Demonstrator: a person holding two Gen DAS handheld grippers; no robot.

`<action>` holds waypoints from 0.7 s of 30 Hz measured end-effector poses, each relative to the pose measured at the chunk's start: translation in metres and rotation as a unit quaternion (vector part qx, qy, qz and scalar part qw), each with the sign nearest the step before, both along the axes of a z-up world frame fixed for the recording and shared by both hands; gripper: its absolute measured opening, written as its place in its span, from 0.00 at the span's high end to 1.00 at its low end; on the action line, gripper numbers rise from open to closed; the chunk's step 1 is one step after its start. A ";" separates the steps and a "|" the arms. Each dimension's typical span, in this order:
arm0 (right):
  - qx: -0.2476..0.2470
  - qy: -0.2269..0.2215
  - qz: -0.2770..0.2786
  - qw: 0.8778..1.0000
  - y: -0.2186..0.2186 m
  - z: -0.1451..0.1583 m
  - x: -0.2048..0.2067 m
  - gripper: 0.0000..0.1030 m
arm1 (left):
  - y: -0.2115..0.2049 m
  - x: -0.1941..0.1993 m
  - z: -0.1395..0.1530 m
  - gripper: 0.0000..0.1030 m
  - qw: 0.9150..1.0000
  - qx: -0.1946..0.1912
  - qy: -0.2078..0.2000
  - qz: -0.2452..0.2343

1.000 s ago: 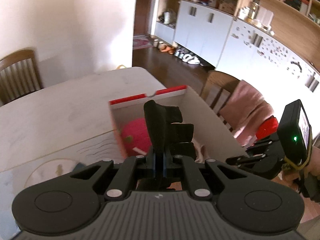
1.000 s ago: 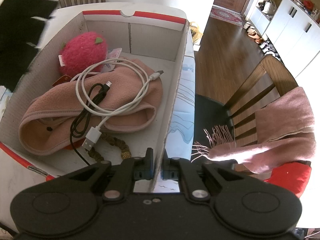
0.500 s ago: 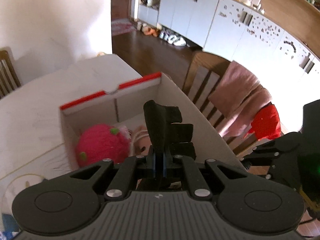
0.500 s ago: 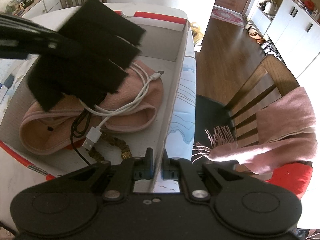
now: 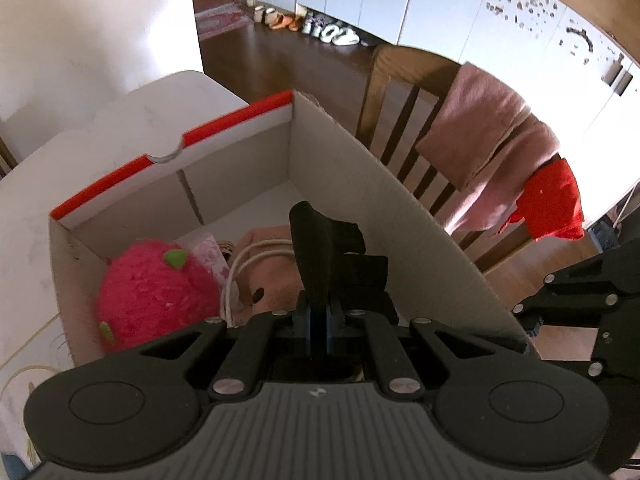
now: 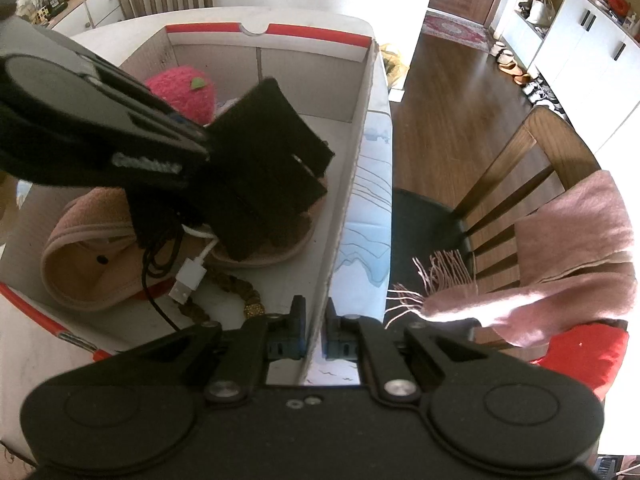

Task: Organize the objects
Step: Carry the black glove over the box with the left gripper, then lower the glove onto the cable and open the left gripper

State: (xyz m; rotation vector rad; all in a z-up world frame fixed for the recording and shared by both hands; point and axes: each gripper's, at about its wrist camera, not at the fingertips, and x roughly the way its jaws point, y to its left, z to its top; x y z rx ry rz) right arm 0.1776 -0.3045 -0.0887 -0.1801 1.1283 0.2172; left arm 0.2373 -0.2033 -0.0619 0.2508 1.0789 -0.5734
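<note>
Our left gripper (image 5: 318,312) points steeply down over the open white cardboard box with a red rim (image 5: 360,168), its jaws pinched together on a black folded fabric piece (image 5: 320,252) that hangs above the box's inside. Our right gripper (image 6: 316,330) also points steeply down at the box's near right wall (image 6: 340,240), its two fingers straddling the wall's top edge and clamped onto the cardboard.

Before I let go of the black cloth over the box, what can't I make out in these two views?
- Left view: the left gripper body and black cloth hide the box floor below.
- Right view: the cloth covers much of the pink hat and cables.
- Right gripper: box wall between its fingers; contact unclear.
</note>
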 end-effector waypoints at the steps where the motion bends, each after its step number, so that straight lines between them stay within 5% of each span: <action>1: 0.000 0.000 0.000 1.000 0.000 0.000 0.000 0.94 | -0.001 0.001 -0.002 0.95 1.000 0.003 0.002 -0.002; 13: 0.001 0.000 -0.002 1.000 0.000 0.000 0.000 0.94 | -0.010 0.000 -0.010 0.89 1.000 0.026 -0.005 -0.012; 15: 0.001 0.000 -0.002 1.000 -0.001 0.000 0.000 0.94 | -0.008 -0.001 -0.010 0.78 1.000 0.022 -0.005 -0.008; 17: 0.001 0.000 -0.003 1.000 -0.001 0.000 0.000 0.94 | -0.004 -0.001 -0.009 0.43 1.000 0.018 -0.005 -0.004; 19: 0.002 0.000 -0.003 1.000 -0.001 0.000 -0.001 0.94 | 0.001 -0.004 -0.006 0.32 1.000 0.008 -0.014 -0.002; 21: 0.002 0.000 -0.004 1.000 -0.002 0.001 -0.001 0.94 | 0.004 -0.006 -0.004 0.32 1.000 0.002 -0.014 -0.002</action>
